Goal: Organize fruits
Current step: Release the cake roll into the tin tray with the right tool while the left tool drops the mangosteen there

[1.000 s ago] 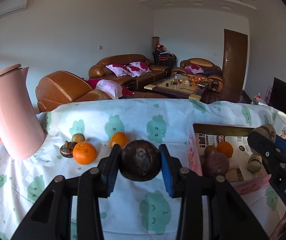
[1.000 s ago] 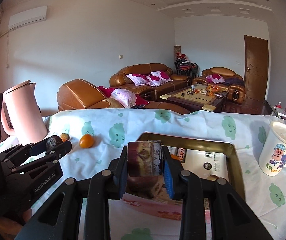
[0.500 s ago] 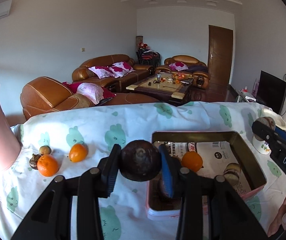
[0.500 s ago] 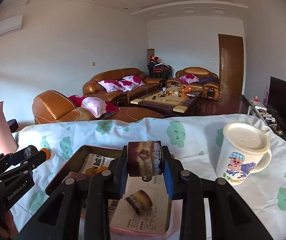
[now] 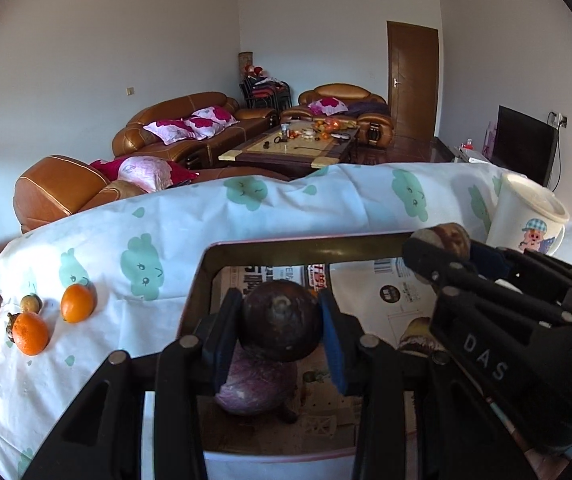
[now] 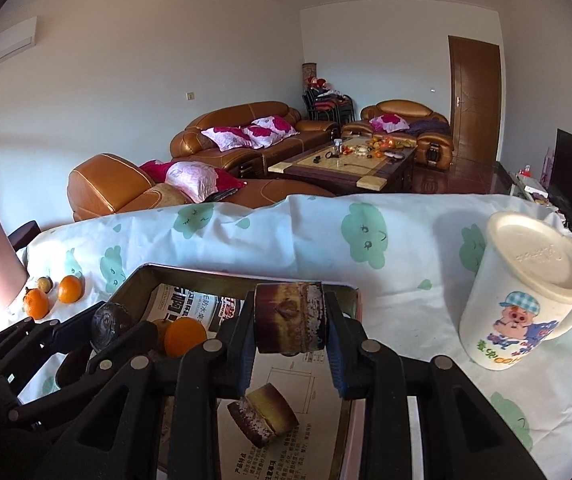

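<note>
now carried in over the paper-lined tray (image 5: 206, 276) from beside the oranges (image 5: 78, 308), left gripper (image 5: 282, 330) clamped on a dark round fruit (image 5: 282, 320), right gripper (image 6: 290, 322) pinching a sugarcane piece (image 6: 290, 316) above the tray too, so apparently ready to drop both.

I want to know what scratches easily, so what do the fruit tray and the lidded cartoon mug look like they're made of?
The tray: probably thin metal, judging by its dull brassy sheen on the inner wall and pink painted rim; printed paper lines it. The mug: matte cream body with a printed cartoon pig and a moulded matching lid, likely plastic, though the body could be ceramic.
</note>
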`<state>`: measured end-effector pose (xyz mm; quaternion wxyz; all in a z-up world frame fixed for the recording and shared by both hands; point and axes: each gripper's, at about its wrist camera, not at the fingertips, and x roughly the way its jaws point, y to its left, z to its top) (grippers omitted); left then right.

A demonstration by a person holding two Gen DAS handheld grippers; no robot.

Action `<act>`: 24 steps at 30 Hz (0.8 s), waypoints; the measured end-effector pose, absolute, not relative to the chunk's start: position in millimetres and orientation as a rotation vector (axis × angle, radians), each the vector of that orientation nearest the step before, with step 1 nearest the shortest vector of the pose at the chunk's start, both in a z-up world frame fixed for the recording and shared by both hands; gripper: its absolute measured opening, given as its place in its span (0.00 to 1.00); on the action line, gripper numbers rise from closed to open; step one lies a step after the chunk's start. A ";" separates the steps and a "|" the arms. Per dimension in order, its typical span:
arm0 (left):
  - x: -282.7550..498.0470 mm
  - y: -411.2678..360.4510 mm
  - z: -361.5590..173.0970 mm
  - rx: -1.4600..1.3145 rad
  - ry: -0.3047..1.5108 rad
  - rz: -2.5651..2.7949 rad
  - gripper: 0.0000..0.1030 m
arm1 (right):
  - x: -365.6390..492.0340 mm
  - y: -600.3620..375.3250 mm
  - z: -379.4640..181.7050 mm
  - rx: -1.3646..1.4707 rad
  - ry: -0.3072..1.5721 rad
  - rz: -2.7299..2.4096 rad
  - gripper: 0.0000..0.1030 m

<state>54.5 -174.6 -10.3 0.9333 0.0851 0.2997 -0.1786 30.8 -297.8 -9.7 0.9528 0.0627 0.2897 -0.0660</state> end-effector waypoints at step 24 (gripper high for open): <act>31.5 -151.0 3.0 0.135 0.529 -0.271 1.00 | 10.3 -309.1 3.4 0.259 0.448 -0.112 0.68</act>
